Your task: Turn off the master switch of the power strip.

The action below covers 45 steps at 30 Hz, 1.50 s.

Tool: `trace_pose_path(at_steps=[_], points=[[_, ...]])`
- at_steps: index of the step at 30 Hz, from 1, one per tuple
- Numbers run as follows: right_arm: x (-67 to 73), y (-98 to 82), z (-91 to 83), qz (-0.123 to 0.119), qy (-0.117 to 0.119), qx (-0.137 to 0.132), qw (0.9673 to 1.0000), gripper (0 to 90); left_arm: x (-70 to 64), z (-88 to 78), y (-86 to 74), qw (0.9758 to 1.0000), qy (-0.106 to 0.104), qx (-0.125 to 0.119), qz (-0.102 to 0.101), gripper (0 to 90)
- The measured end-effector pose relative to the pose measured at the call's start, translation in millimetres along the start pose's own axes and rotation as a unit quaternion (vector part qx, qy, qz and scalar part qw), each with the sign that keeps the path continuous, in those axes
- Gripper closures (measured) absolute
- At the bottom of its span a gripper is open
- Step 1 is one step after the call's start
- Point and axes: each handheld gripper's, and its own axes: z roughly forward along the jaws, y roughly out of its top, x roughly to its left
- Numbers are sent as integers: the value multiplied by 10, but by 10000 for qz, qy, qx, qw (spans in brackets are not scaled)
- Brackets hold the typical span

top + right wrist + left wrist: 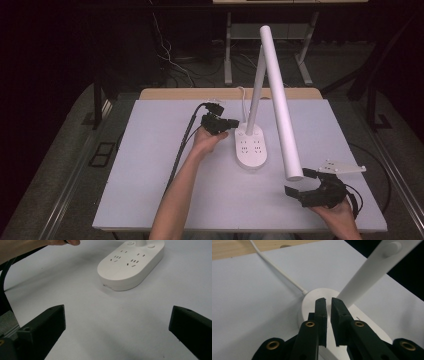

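Nearest the lens, hanging with jaws spread wide and empty just beside the tip of the white lamp head (280,100): right hand-held gripper (306,186), over the near right part of the bench (150,175). Farther in, hovering with jaws nearly closed on nothing above the rear of the desk lamp's socket base (251,145), close by the foot of the lamp post (372,272) and the white cord (279,271): left hand-held gripper (329,311). Probably going for a button on the base, so pressing straight down with the tips together, avoiding the post, and steadying the head only if the base rocks.
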Motion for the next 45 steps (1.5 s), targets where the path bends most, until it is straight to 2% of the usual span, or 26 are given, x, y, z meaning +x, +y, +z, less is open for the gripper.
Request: trace_pose_path(at_steps=[1,2,3,5,8,9,10,12,14,15,16,19,22,25,32,37,43,45], points=[[0,0,1,-3,8,3,10000,1,-9,-18,6,10000,-4,-34,-2,812],[0,1,3,-32,5,9,10000,1,-16,-59,16,10000,-2,-40,29,757],[0,1,3,-32,5,9,10000,1,-20,-82,19,10000,-13,-70,39,757],[4,2,5,-27,5,1,10000,1,-20,-151,32,9999,-69,-83,94,665],[5,3,9,-30,-2,4,10000,1,-24,-277,43,9996,-179,-110,171,476],[5,2,12,-32,-2,11,10000,1,-20,-318,44,9994,-228,-73,242,387],[6,2,15,-24,-7,7,10000,1,-37,-342,42,9994,-248,-135,189,285],[7,3,16,-34,-4,4,10000,1,-49,-397,39,9994,-236,-103,240,172],[9,4,16,-45,-1,1,10000,1,-56,-459,32,9995,-154,-61,286,104],[11,4,15,-49,-2,0,10000,1,-60,-485,25,9995,-163,-27,274,3],[11,4,15,-49,-2,0,10000,1,-62,-512,17,9995,-175,18,267,3],[11,5,16,-61,-2,-2,10000,0,-76,-640,-27,9995,-187,-100,252,0],[11,5,18,-71,-1,-1,10000,1,-87,-753,-79,9993,-112,-82,341,0],[11,5,20,-72,-4,1,10000,1,-87,-862,-145,9993,-94,-152,341,0],[21,5,28,-49,-8,21,10000,1,-64,-1102,-372,9991,-103,-319,252,0],[21,5,35,-85,-16,22,10000,1,-78,-1232,-510,9989,-51,-382,261,0],[24,4,32,-90,-25,20,10000,1,-136,-1395,-691,9982,122,-439,401,0],[30,3,32,-81,-24,28,10000,1,-145,-1439,-754,9981,133,-467,389,0]])
